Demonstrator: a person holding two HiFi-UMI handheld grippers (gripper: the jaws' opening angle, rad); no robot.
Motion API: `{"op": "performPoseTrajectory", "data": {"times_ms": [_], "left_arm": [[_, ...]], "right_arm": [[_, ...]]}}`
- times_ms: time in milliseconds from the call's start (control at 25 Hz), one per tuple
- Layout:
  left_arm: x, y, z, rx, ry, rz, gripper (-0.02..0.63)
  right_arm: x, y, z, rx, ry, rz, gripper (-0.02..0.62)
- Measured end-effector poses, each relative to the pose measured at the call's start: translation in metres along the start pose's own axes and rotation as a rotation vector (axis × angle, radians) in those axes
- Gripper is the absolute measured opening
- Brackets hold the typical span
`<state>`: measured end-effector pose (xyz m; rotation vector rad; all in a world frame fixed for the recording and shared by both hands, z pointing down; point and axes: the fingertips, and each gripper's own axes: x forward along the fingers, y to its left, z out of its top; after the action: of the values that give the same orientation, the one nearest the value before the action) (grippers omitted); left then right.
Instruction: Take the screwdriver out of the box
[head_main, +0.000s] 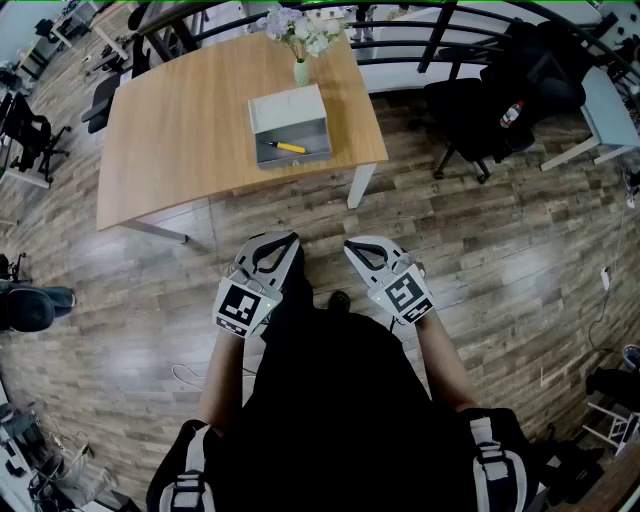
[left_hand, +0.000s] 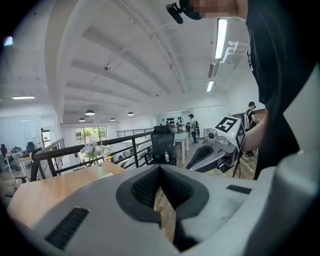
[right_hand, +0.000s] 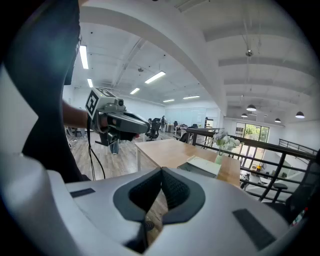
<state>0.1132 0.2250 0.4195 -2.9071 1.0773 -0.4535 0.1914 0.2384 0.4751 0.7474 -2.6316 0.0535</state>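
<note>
A grey metal box (head_main: 290, 125) stands open on the wooden table (head_main: 180, 130), its lid raised toward the far side. A yellow-handled screwdriver (head_main: 284, 147) lies inside it. Both grippers hang over the floor close to the person's body, well short of the table. The left gripper (head_main: 289, 239) is shut with nothing in it, and its jaws meet at the tips in the left gripper view (left_hand: 160, 170). The right gripper (head_main: 353, 246) is likewise shut and empty (right_hand: 161, 171). The right gripper view shows the box (right_hand: 202, 166) from the side, and the screwdriver is hidden there.
A vase of pale flowers (head_main: 301, 40) stands just behind the box. Black office chairs (head_main: 475, 110) sit right of the table, with a black railing (head_main: 440, 40) beyond. A white desk (head_main: 612, 112) is at far right. Wooden floor lies between me and the table.
</note>
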Motion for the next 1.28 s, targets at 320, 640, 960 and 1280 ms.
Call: {"op": "performPoseTrajectory", "data": {"times_ms": [320, 640, 960, 1280], "left_arm": [[0.01, 0.024, -0.002, -0.015, 0.001, -0.007, 0.021], [0.021, 0.044, 0.001, -0.026, -0.019, -0.021, 0.021], [0.027, 0.061, -0.005, -0.035, 0.009, -0.031, 0.021], [0.032, 0.085, -0.008, -0.04, 0.018, -0.037, 0.021]], "right_arm": [[0.015, -0.014, -0.003, 0.031, 0.019, -0.015, 0.025], [0.03, -0.026, 0.004, 0.056, 0.012, -0.023, 0.025], [0.045, -0.036, 0.006, 0.046, 0.04, -0.025, 0.025], [0.069, -0.044, 0.009, 0.036, 0.06, -0.01, 0.025]]}}
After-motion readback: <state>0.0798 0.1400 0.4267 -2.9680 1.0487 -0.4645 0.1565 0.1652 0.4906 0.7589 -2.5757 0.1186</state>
